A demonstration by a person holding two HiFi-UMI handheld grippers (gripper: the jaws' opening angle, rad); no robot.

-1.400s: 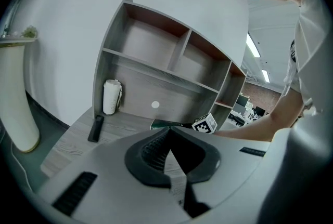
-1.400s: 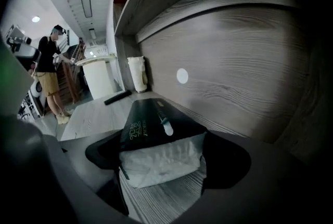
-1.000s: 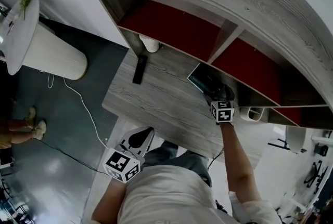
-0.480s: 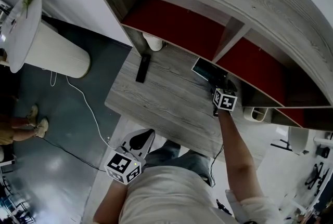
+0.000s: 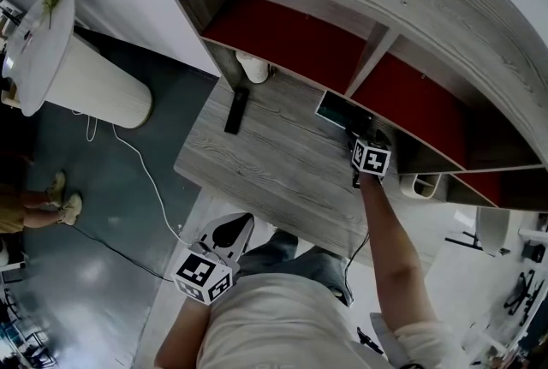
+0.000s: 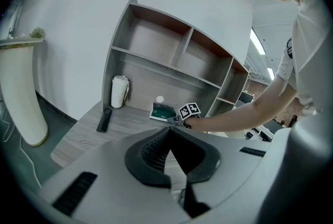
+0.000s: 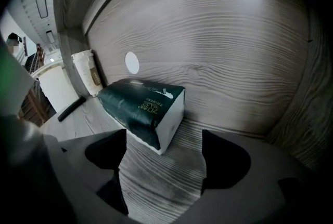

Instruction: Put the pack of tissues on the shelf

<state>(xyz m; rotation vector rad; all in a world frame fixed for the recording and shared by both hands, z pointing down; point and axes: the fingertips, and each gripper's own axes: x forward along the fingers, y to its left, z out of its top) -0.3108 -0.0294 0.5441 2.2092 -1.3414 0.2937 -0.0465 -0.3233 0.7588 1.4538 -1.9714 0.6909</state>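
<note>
Dark green pack of tissues (image 7: 141, 106) lies centre-frame on the shelf (image 7: 234, 51) board, just beyond my right gripper (image 7: 162, 158), jaws apart (left gripper (image 6: 170, 135) pinched together, empty).

Place: office or lab (unsure which) | ceiling strip lights (image 6: 253, 44) | wood-grain shelf unit (image 6: 151, 41) | pedestal table (image 5: 38, 50)

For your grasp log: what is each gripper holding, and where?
Nothing: right gripper open, clear of the pack of tissues; left gripper shut, empty.
</note>
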